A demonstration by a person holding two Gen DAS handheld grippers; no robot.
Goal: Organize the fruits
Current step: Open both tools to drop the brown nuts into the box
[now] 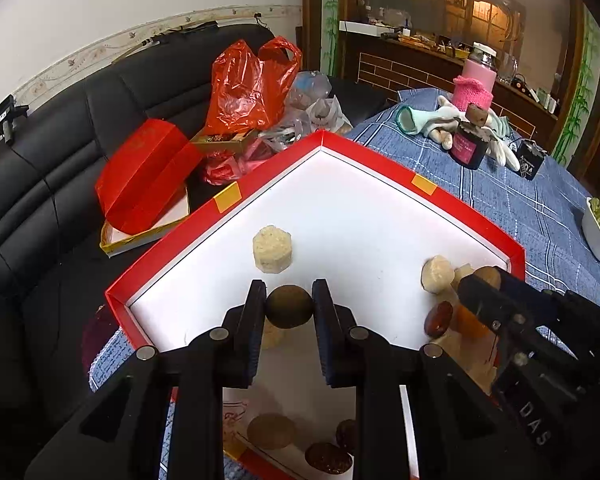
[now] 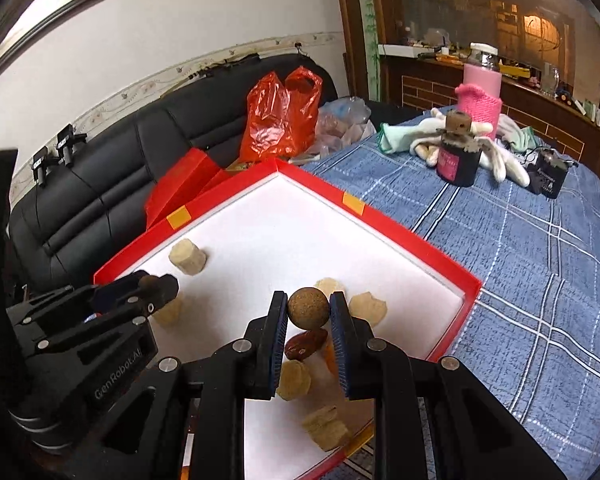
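Note:
A red box lid with a white inside (image 1: pixel 472 210) (image 2: pixel 432 248) lies on the blue checked cloth. My left gripper (image 1: pixel 289 305) is shut on a dark brown round fruit (image 1: pixel 289 307) above the lid's near left part. My right gripper (image 2: pixel 308 308) is shut on a lighter brown round fruit (image 2: pixel 308 307) over the lid's near right. Pale cut fruit chunks (image 1: pixel 272 249) (image 2: pixel 187 257) rest in the lid, with a red-brown date (image 2: pixel 305 345) and an orange piece (image 2: pixel 330 354) beneath my right gripper. In the left wrist view the right gripper (image 1: pixel 482 280) enters from the right.
A black sofa (image 1: pixel 60 184) with red plastic bags (image 1: pixel 248 88) and red boxes (image 1: pixel 144 176) stands behind the lid. On the cloth further back are a dark jar (image 2: pixel 458 156), a pink bottle (image 2: pixel 482 88), white gloves (image 2: pixel 504 164), and a white dish (image 1: pixel 598 232) at the right.

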